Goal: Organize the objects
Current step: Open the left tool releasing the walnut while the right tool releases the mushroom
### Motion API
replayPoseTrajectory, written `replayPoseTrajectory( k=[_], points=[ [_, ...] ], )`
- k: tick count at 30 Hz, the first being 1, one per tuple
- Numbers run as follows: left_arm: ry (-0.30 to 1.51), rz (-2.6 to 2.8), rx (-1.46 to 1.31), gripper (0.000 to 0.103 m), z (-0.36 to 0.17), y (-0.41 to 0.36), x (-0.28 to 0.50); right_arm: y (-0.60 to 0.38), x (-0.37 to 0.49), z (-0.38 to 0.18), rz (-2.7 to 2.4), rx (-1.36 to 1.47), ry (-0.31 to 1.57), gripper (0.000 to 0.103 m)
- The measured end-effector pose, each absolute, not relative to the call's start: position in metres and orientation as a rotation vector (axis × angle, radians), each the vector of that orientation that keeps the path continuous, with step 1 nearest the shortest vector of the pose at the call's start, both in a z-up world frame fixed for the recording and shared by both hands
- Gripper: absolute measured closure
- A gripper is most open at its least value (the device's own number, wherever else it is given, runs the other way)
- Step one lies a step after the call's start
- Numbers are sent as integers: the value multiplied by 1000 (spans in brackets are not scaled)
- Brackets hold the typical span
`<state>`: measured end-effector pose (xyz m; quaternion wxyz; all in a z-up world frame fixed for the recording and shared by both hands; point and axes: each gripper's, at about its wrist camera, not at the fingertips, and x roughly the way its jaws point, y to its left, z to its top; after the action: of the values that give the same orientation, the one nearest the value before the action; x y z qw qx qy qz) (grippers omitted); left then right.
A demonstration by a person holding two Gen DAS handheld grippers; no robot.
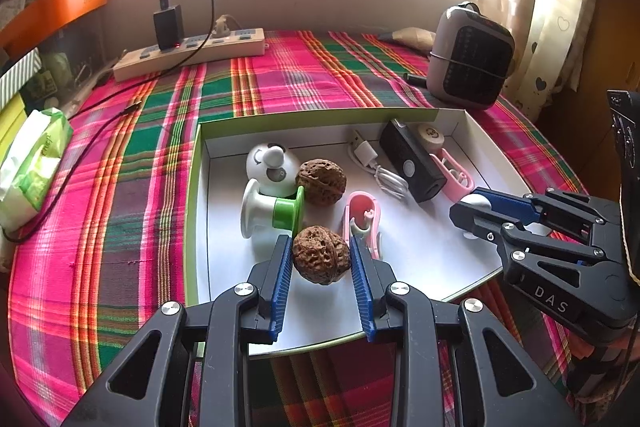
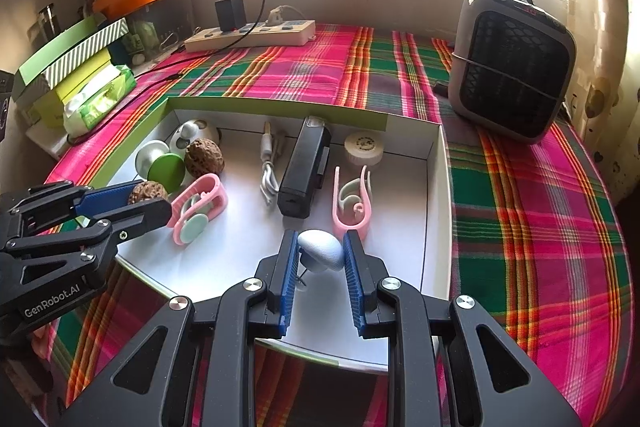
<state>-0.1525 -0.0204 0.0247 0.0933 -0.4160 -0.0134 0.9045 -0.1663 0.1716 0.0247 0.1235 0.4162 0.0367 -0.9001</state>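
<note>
A white tray with a green rim [image 1: 193,187] lies on the plaid cloth. My left gripper [image 1: 320,242] is shut on a brown walnut [image 1: 320,259] over the tray's near part. From the right wrist view, the left gripper [image 2: 149,197] and its walnut [image 2: 146,191] are at the left. My right gripper [image 2: 321,235] is shut on a pale blue-white rounded piece [image 2: 322,251] over the tray's front. The left wrist view shows this right gripper [image 1: 466,203] on the right. A second walnut [image 1: 321,181] rests in the tray beside a white and green spool toy [image 1: 272,211].
The tray also holds two pink clips [image 2: 350,203] [image 2: 198,207], a black device [image 2: 304,169], a white cable [image 2: 270,171] and a cream disc [image 2: 363,149]. A grey heater [image 2: 512,67] stands at the right rear, a power strip [image 2: 250,35] at the back, boxes and tissues [image 2: 98,103] on the left.
</note>
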Motion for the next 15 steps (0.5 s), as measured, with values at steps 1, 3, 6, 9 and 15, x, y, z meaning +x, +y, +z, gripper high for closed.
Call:
replayPoseTrajectory(
  k=[1, 3, 6, 9, 15],
  points=[
    [-40, 2686, -1234, 76, 24, -20, -153, 171, -166, 25, -2625, 1214, 107, 79],
    [-40, 2684, -1234, 76, 24, -20, -153, 171, -166, 25, -2626, 1213, 104, 79],
    [-38, 2685, -1234, 76, 24, -20, -153, 171, -165, 25, -2627, 1212, 103, 79],
    [-42, 2684, -1234, 76, 24, -20, -153, 172, -165, 25, -2628, 1211, 100, 79],
    [-40, 2685, -1235, 76, 24, -20, -153, 172, -165, 25, -2629, 1209, 101, 79]
  ],
)
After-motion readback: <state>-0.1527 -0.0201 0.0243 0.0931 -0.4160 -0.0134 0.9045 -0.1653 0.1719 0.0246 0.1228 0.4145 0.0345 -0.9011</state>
